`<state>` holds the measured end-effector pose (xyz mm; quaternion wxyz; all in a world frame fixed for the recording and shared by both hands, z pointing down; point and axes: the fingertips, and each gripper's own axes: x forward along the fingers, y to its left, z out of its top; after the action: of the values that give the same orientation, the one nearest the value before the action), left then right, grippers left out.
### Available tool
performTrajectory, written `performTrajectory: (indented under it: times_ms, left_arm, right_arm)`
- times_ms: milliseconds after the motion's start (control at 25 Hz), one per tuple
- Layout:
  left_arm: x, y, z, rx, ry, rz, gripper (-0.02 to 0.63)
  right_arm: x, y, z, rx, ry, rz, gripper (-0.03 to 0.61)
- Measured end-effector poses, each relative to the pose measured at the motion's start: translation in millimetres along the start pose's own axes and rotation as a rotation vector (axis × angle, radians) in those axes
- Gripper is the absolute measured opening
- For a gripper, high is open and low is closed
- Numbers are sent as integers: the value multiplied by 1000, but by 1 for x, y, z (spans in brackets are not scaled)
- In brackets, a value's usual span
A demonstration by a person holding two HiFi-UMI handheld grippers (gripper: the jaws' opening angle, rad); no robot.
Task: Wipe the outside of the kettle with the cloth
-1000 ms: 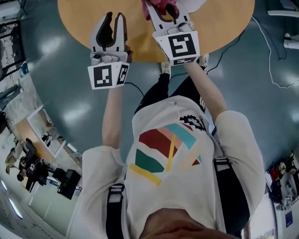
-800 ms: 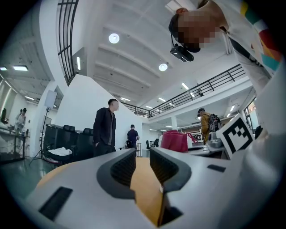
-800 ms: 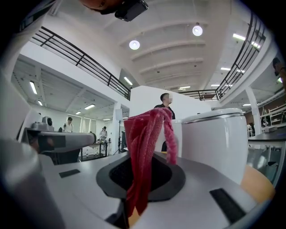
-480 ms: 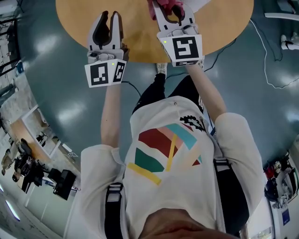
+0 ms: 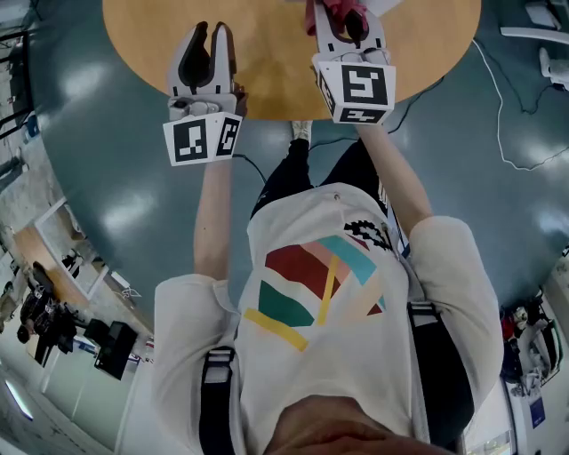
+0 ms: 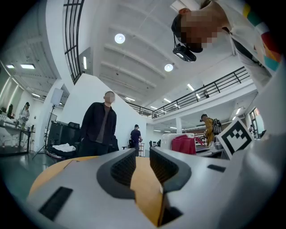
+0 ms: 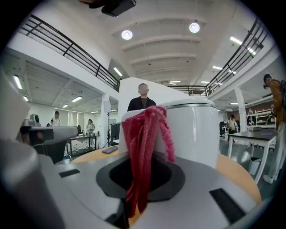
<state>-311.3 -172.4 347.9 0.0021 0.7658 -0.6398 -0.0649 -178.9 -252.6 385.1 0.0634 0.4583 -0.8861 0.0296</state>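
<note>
While the right gripper has its jaws clamped on the red cloth right by the white kettle on the table, the left gripper waits with jaws a little apart, empty. Wiping seems only about to start.

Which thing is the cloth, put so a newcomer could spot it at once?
Start at the round wooden table, then the right gripper over its near edge. The cloth is the red strip pinched in that gripper's jaws, in front of the white kettle; the left gripper is open and empty.
</note>
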Motion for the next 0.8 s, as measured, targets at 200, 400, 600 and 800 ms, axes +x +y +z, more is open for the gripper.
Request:
performTrajectory:
  times_ms: [200,400,600,800]
  left_arm:
    - [-7,7,7,8,-11,23,138]
    - [-15,-2,20,19,-35,16,138]
    - [-14,-16,43,49,-60,-8,138]
    - [-15,-28,72,83,-91,-35,138]
  right_arm:
    - [-4,2,2,-3,0,3,38]
    - [-27,8,17,0,-16,30,38]
    - [-44,6,53,33,-91,33,38]
    - [-63,1,81,28,-138,31,38]
